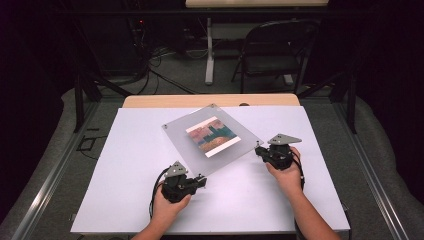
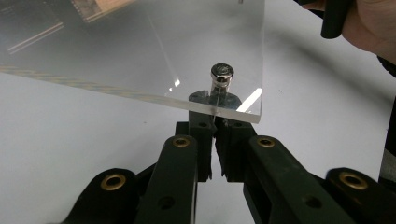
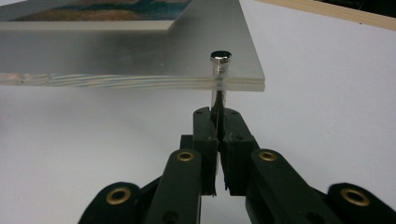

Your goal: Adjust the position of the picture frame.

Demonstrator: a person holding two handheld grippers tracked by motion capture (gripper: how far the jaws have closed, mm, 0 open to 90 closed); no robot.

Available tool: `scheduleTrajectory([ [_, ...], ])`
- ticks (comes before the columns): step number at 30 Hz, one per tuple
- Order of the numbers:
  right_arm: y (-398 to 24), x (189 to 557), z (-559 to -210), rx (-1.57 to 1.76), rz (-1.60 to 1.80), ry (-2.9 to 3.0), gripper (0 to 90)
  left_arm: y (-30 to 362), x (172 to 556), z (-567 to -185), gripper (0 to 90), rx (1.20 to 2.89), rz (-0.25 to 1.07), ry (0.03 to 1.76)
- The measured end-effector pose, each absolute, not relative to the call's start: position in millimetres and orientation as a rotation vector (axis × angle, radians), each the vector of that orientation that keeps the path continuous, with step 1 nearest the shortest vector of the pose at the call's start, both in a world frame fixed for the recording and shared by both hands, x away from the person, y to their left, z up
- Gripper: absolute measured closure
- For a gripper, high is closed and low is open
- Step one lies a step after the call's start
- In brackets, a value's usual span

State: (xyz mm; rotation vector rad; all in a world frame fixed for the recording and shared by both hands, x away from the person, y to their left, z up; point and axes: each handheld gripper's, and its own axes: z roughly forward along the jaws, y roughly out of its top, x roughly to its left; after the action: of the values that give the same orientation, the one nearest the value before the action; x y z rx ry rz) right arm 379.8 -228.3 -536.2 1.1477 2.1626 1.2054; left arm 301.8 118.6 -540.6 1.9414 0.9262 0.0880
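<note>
- left gripper (image 1: 201, 181) pinches a metal post (image 2: 221, 81) at the clear frame (image 1: 212, 137)'s near corner;
- right gripper (image 1: 259, 150) pinches its own post (image 3: 220, 70);
- frame held, apparently lifted off the surface (image 1: 125, 200); placing remains.

The high view looks forward and down over the desk (image 1: 125, 200). Both gripper views sit close, level, sharing the clear frame (image 1: 212, 139) corners.

A dim room, black-curtained walls. Grey carpet (image 1: 190, 75) beyond the white table (image 1: 120, 200), cables (image 1: 155, 60) trailing across it. A dark folding chair (image 1: 272, 50) stands by a white desk leg (image 1: 209, 50).
</note>
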Motion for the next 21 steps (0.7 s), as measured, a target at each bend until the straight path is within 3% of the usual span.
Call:
scheduleTrajectory([
  [12, -233.8, 349.8, -533.0, 1.192, 1.237, 2.182, 85.8, 132.0, 310.9, -537.4, 85.2, 1.916, 0.102, 0.966],
  [21, -213.9, 327.9, -531.2, 1.196, 1.299, 2.214, 85.7, 163.8, 325.1, -534.7, 84.6, 1.876, 0.138, 1.058],
])
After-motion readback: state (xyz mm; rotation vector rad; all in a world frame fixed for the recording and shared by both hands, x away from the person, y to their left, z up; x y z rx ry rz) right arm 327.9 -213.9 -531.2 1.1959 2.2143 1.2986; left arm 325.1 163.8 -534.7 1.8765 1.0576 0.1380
